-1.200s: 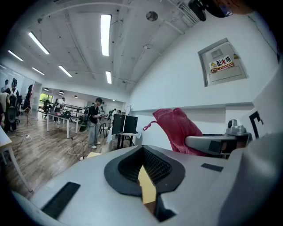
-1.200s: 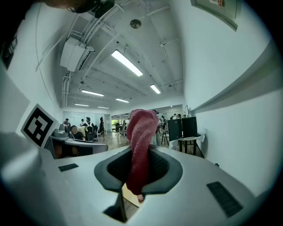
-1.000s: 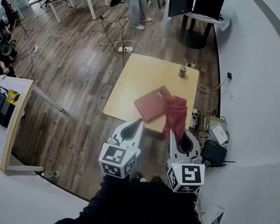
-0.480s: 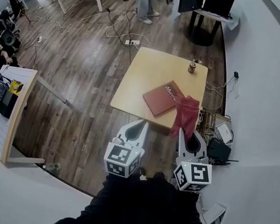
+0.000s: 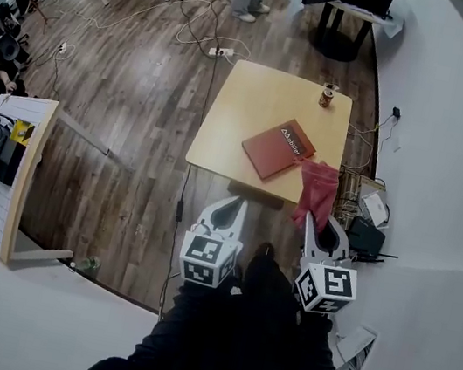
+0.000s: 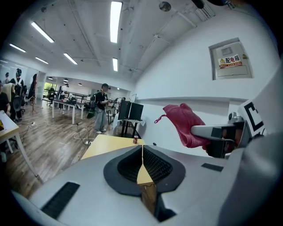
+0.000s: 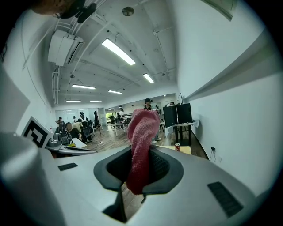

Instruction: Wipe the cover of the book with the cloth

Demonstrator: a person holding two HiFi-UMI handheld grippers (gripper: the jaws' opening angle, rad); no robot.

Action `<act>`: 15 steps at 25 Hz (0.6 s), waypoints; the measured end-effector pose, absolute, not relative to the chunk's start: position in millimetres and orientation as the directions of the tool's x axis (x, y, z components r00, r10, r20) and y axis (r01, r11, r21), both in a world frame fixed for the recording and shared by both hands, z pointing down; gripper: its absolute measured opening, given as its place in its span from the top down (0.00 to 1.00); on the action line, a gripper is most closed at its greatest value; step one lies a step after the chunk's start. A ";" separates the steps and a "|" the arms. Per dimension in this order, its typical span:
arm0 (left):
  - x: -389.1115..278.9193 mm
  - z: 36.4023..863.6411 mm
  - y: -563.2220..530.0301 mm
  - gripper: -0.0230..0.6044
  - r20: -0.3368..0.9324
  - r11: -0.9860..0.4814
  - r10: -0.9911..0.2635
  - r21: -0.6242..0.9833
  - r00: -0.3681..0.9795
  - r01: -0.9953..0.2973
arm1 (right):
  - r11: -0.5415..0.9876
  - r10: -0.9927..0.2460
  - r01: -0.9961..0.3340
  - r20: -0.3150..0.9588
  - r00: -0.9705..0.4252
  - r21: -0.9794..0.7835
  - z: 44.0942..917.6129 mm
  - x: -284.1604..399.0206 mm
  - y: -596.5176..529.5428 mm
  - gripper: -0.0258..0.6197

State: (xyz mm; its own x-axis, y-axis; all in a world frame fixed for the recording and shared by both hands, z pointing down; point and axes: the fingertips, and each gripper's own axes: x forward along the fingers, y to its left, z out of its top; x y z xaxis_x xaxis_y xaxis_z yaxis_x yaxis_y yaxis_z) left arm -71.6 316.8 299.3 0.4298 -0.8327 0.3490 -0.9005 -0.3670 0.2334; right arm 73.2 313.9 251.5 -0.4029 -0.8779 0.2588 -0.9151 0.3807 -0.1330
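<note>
A dark red book [image 5: 278, 150] lies flat on the near right part of the yellow table [image 5: 244, 111]. My right gripper [image 5: 324, 225] is shut on a red cloth [image 5: 317, 192], which hangs in the air over the table's near right corner, just right of the book. In the right gripper view the cloth [image 7: 141, 145] stands up out of the shut jaws. My left gripper [image 5: 228, 204] is held short of the table's near edge, shut on nothing, its jaws meeting in a line [image 6: 142, 152]. The left gripper view shows the cloth [image 6: 183, 123] at the right.
A small can [image 5: 326, 95] stands at the table's far right corner. Boxes and cables [image 5: 367, 221] lie on the floor right of the table, by the white wall. A white desk [image 5: 11, 176] is at the left. A black stand [image 5: 352, 6] is beyond the table.
The cloth and right gripper have shifted right, from over the book's right edge to the table's corner. Both grippers sit farther back from the table.
</note>
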 end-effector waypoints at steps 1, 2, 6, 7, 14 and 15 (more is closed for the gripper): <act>-69.7 303.7 312.2 0.91 0.356 -0.366 -0.830 0.235 0.430 -0.901 | 0.378 -0.876 -0.916 0.266 -0.401 -0.134 254.8 75.4 309.6 0.83; -67.8 308.5 306.9 0.91 0.363 -0.364 -0.827 0.237 0.430 -0.901 | 0.377 -0.874 -0.916 0.275 -0.400 -0.135 258.8 77.6 304.5 0.83; -65.4 326.3 281.8 0.91 0.388 -0.349 -0.819 0.248 0.423 -0.904 | 0.381 -0.861 -0.914 0.307 -0.405 -0.139 275.8 81.7 279.1 0.83; -65.5 329.3 273.8 0.91 0.393 -0.344 -0.818 0.250 0.419 -0.905 | 0.383 -0.858 -0.913 0.312 -0.409 -0.143 278.9 82.1 270.5 0.83; -53.8 342.2 191.9 0.91 0.420 -0.323 -0.817 0.238 0.396 -0.916 | 0.400 -0.843 -0.895 0.306 -0.443 -0.195 288.3 91.6 185.4 0.83; -50.6 342.7 179.9 0.91 0.421 -0.324 -0.816 0.236 0.396 -0.916 | 0.405 -0.840 -0.892 0.303 -0.450 -0.202 289.0 93.3 173.6 0.83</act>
